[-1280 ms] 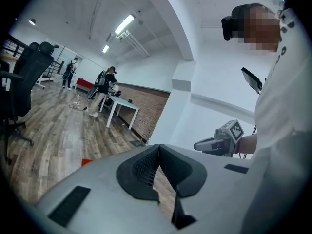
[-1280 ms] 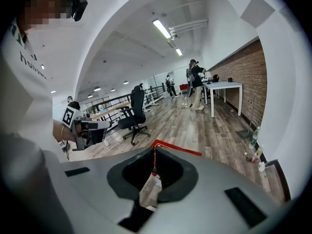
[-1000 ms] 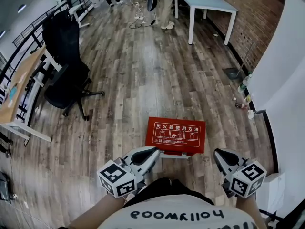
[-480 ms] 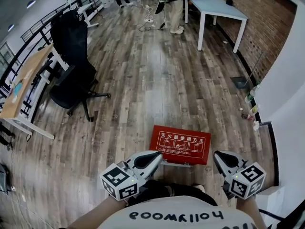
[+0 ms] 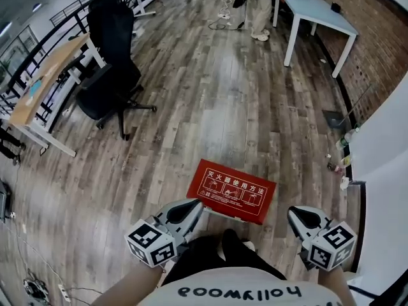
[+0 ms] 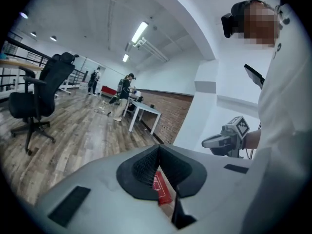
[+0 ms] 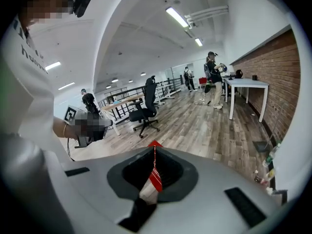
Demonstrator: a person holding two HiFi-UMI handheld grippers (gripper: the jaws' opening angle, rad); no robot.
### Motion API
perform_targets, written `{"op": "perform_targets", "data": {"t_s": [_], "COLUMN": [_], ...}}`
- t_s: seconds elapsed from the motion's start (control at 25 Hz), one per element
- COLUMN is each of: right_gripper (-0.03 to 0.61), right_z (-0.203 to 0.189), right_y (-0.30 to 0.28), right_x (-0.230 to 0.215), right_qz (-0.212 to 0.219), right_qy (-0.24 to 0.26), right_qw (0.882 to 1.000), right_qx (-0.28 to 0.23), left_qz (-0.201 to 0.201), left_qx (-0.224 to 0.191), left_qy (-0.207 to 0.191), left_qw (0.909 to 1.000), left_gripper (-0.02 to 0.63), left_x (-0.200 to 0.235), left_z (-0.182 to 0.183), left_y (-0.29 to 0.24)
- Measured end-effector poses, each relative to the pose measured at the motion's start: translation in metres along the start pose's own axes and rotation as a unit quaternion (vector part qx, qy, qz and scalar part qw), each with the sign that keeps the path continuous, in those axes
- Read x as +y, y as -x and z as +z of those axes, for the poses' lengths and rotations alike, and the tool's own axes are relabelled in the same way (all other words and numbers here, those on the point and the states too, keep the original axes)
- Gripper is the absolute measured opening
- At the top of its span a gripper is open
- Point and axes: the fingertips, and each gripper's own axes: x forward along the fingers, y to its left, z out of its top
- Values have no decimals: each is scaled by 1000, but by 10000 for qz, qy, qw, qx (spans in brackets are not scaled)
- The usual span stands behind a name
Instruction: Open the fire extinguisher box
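Box: the fire extinguisher box (image 5: pixel 232 190) lies flat on the wood floor (image 5: pixel 210 101), lid shut, with the red, white-printed face up, just ahead of our legs (image 5: pixel 220 254).
Left gripper: the left gripper (image 5: pixel 194 205) hangs over the box's near left edge. Its fingers are pressed together on nothing.
Right gripper: the right gripper (image 5: pixel 294 214) is off the box's near right corner. Its fingers meet with only a hairline between them and hold nothing.
Head view only: we see the whole lid and both grippers flanking it.
Gripper views only: we see how the fingers meet, the ceiling lights, and each gripper seen from the other.
In the way: in each gripper view the gripper's own grey body hides most of the box, leaving a red sliver under the fingers.
Around: a black office chair (image 5: pixel 111 62) and a wooden desk (image 5: pixel 44 85) stand to the left. A white table (image 5: pixel 317 13) stands by the brick wall (image 5: pixel 382 50), with a person (image 5: pixel 260 5) beside it. Bottles (image 5: pixel 341 164) sit at the foot of the white wall.
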Motion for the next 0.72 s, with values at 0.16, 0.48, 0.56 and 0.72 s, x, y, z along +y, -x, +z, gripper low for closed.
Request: {"op": "perform_targets", "data": {"t_s": [0.16,0.48,0.56,0.72], "right_gripper": [11,11,11,11], "right_z": [-21,-40,-44,-46], "right_y": [15,21,15,-3], "right_x": [-21,-47,-45,-30], "right_qz": [222,743,909,1307], "right_qy": [68,541,677,892], "right_qw": [9993,9935,9904,9824], "right_qx": [306,668,789,996], "left_qz": [594,1242,1283,1427], "left_qx": [-160,-748,-867,-822], "left_qy": [243,972,1082,1267], "left_qw": [9978,9846,9820,9782], "left_gripper": [8,6,6,6], "left_x": [9,-5,-12,-30], "left_z": [-16,-49,-58,-84], "left_y": [-3,0,-1,0]}}
